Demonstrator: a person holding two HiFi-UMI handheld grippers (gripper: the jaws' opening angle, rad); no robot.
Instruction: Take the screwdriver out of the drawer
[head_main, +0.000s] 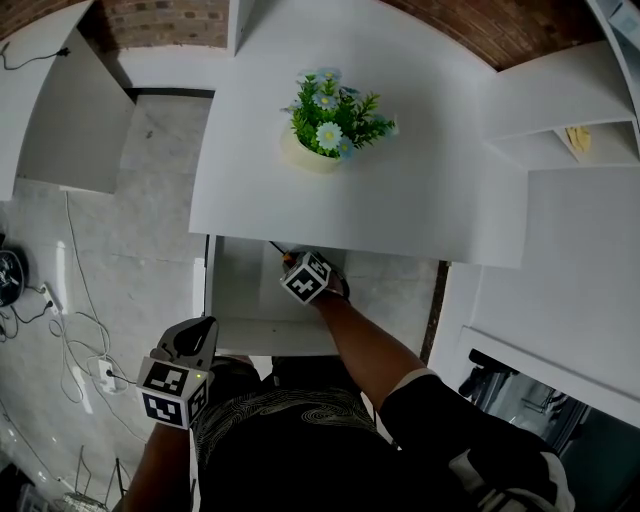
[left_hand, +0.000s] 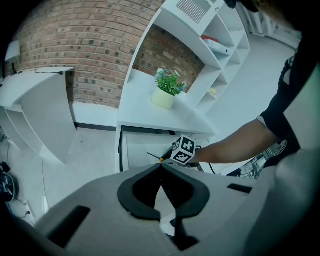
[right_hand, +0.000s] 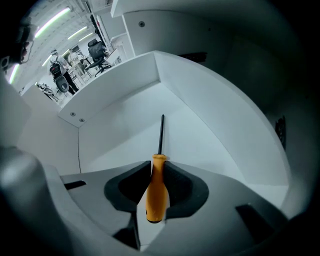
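Note:
The screwdriver (right_hand: 156, 192) has an orange handle and a thin dark shaft, and it lies on the floor of the open white drawer (right_hand: 120, 130). My right gripper (right_hand: 158, 169) points steeply down into the drawer. Its jaws stand open astride the handle, with the pads close on both sides. In the head view its marker cube (head_main: 307, 277) covers the handle; only the shaft tip of the screwdriver (head_main: 278, 248) shows. My left gripper (head_main: 197, 333) hovers off the drawer's front left corner, shut with nothing in it; in its own view the left gripper (left_hand: 161, 167) has its tips touching.
The drawer (head_main: 238, 290) is pulled out from under a white desk top (head_main: 420, 200) that carries a potted plant (head_main: 328, 125). White shelves (head_main: 575, 140) stand at the right. Cables and a power strip (head_main: 100, 372) lie on the tiled floor at the left.

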